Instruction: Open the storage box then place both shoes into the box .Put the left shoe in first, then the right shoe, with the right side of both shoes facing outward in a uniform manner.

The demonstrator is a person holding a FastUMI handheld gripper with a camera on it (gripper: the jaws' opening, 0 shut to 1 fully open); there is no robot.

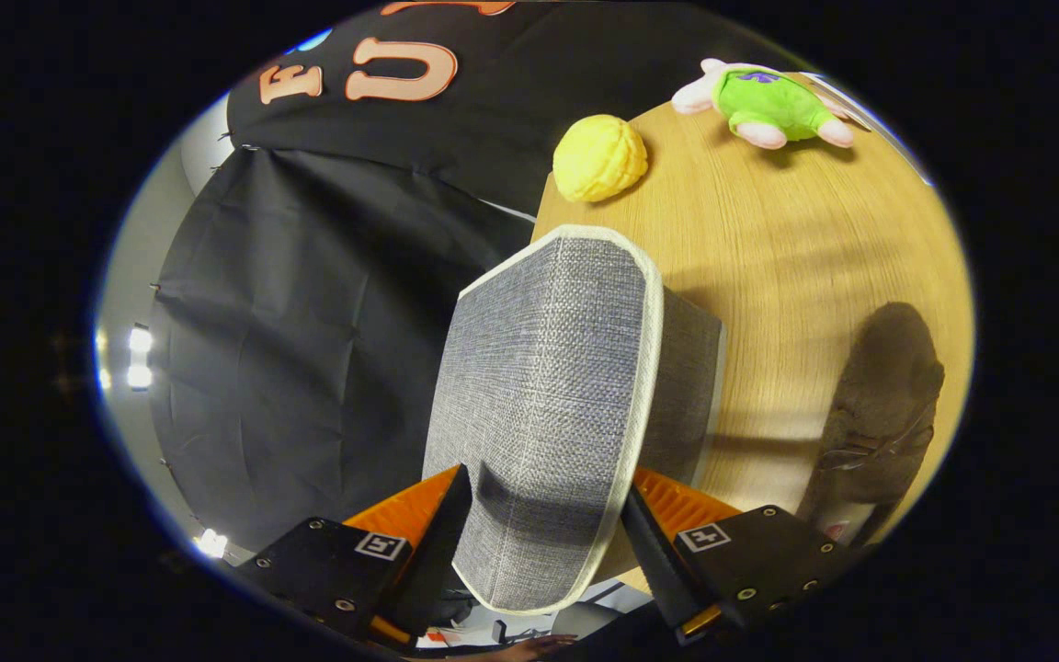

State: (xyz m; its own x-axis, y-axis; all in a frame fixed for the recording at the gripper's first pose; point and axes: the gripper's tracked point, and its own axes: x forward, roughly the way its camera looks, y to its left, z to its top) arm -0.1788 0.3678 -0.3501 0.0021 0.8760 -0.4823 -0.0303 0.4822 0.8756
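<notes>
— Tongs (543,542) sit at the bottom centre of the frame with both fingers (442,538) pressed on the grey fabric lid (552,386), gripping it at its lower end.

— Where's the lid now?

— Tipped up on edge, filling the middle of the frame; the storage box (690,386) shows just behind it on the tabletop (796,248). I'd judge the opening step is under way. Swing the lid clear without dragging the box.

— And the shoes?

— One dark shoe (879,414) lies at the right of the frame, apart from the box. A yellow ball toy (598,158) and green plush toy (768,103) lie in the upper right.

— Any writing?

— Only square markers on the tongs; no brand I can read.
</notes>
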